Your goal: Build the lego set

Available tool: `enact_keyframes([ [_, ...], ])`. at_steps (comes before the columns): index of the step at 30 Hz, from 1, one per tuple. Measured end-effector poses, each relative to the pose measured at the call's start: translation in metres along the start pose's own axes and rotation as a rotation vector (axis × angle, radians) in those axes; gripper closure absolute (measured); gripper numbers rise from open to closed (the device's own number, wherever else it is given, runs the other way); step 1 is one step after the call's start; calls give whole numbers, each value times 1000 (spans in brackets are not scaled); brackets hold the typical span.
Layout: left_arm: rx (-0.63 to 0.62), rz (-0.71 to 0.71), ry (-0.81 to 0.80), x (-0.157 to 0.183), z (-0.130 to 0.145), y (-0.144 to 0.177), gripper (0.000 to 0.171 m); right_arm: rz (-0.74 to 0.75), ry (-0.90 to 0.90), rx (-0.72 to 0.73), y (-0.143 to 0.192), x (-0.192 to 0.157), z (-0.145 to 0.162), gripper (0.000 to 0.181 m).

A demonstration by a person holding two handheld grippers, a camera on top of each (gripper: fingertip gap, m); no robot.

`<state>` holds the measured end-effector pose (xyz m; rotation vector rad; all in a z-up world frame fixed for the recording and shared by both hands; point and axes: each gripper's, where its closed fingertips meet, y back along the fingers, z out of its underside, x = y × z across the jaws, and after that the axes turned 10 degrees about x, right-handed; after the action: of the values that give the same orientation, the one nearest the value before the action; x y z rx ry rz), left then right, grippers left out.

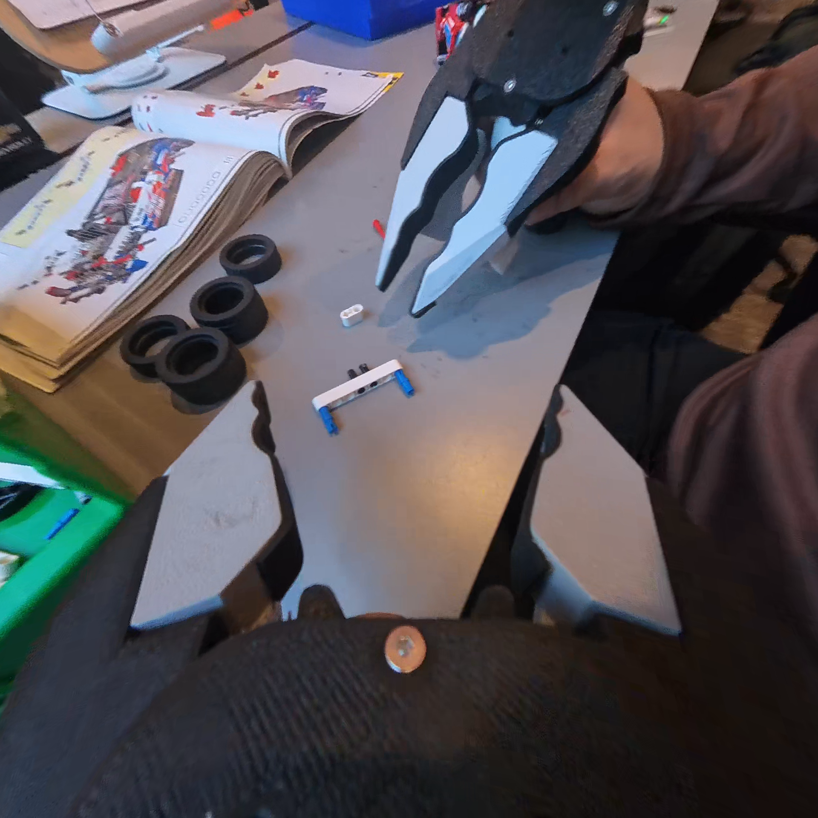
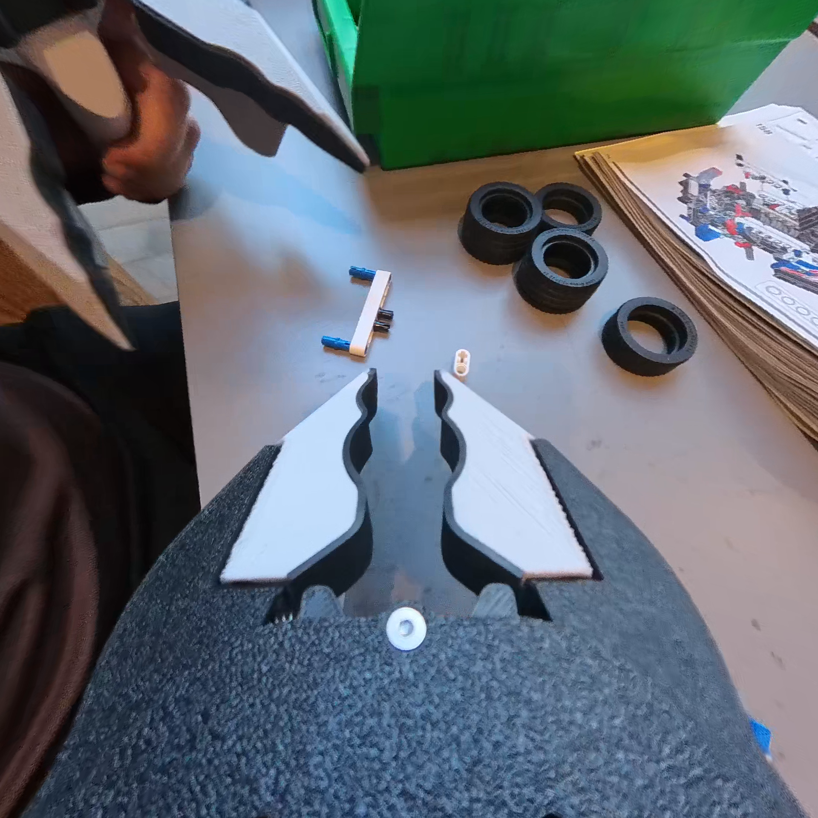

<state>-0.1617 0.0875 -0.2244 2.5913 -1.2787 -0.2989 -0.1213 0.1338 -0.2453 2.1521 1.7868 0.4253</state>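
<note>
Lying on table (image 1: 442,487): 4 tires (image 2: 560,272), 1 beam assy (image 2: 369,316), 1 connector (image 2: 461,360); both tongs agape, empty.

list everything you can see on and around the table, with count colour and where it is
white beam: one, white with two blue pins and two black pins, flat on the table centre
small connector: one, white, just ahead of the right gripper's tips
tyres: four, black, three clustered and one apart, beside the booklets
red piece: one, red, small, partly hidden behind the right gripper
instruction booklets: a stack, top one open, colour pictures, table edge
green bin: one, green, by the tyres
blue box: one, blue, far end
table: one, grey
left gripper: one, white and black, open, empty
right gripper: one, white and black, open, empty
sleeve: dark brown, behind the right gripper
</note>
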Motion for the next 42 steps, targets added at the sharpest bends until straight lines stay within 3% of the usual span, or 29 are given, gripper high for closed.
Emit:
enact_keyframes([
  [3,-57,33,20,1,10,-3,62,-29,-1,0,0,-1,0,157],
  [5,-113,129,66,11,17,-5,86,-40,-8,9,0,1,-1,157],
  [7,-142,191,109,17,21,-6,99,-49,-21,19,1,5,-2,157],
  [12,-46,205,148,16,6,-3,112,-57,-62,39,4,13,-4,157],
  [20,-93,122,-9,22,20,-7,120,-44,-82,47,5,19,-5,157],
  [24,-30,52,-84,18,13,-5,131,-12,-110,63,8,29,-6,157],
  [32,-65,80,-9,17,17,-6,124,34,-118,40,12,39,0,154],
  [42,-54,62,-57,18,16,-6,126,41,-72,-21,7,36,8,152],
])
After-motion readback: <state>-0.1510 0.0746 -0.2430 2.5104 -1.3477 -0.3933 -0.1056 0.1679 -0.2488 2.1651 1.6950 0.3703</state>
